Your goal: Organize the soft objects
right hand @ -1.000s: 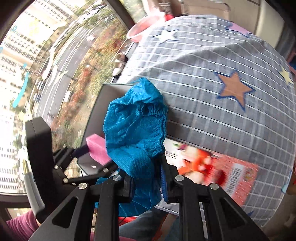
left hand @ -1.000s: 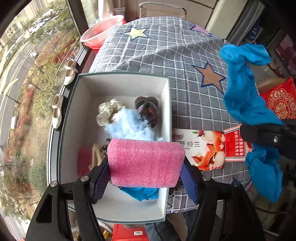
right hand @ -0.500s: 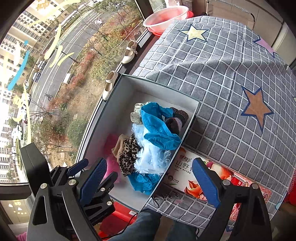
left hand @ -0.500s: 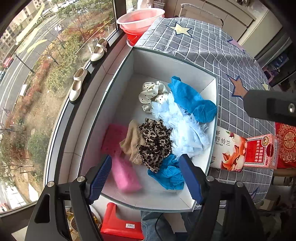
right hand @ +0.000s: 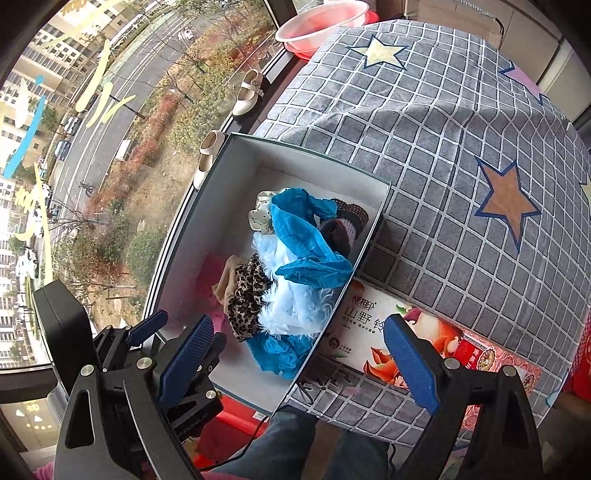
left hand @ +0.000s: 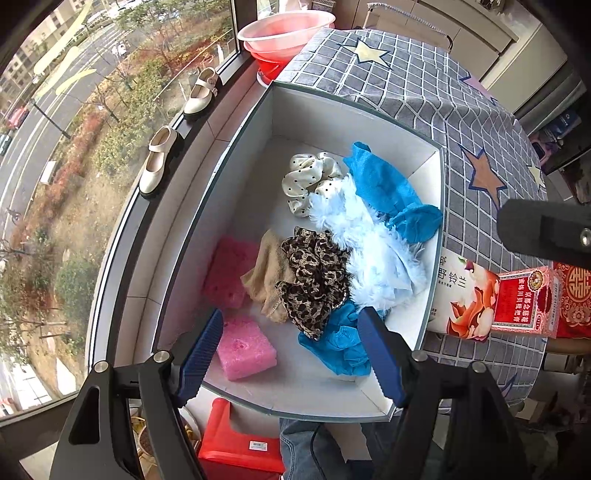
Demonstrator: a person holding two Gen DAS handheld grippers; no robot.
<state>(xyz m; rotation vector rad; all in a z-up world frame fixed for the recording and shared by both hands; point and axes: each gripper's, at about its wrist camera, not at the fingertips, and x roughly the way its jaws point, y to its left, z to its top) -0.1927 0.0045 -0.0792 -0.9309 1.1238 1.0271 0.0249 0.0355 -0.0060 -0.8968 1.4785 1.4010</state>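
An open white box (left hand: 325, 118) stands at the table's window-side edge with several soft things in it. A pink sponge (left hand: 245, 347) lies loose in its near corner, just beyond my left gripper (left hand: 291, 314), which hangs open over the box with nothing between its pads. A blue crinkled cloth (right hand: 303, 236) is draped over a light blue fluffy piece (left hand: 373, 251) and a dotted scrunchie (left hand: 310, 177). A leopard scrunchie (left hand: 314, 273) and a beige cloth (left hand: 267, 280) lie in the middle. My right gripper (right hand: 299, 321) is wide open and empty above the box's near end.
A flowered tissue pack (left hand: 461, 295) and a red carton (left hand: 524, 299) lie on the grey checked tablecloth (left hand: 406, 85) against the box's right wall. Pink basins (left hand: 288, 33) stand at the far end. Pale shoes (left hand: 159, 158) sit on the window sill, and a red stool (left hand: 236, 443) stands below.
A second ago my left gripper held the pink sponge and my right held the blue cloth. Both were let go into the box, and both grippers now stand open.
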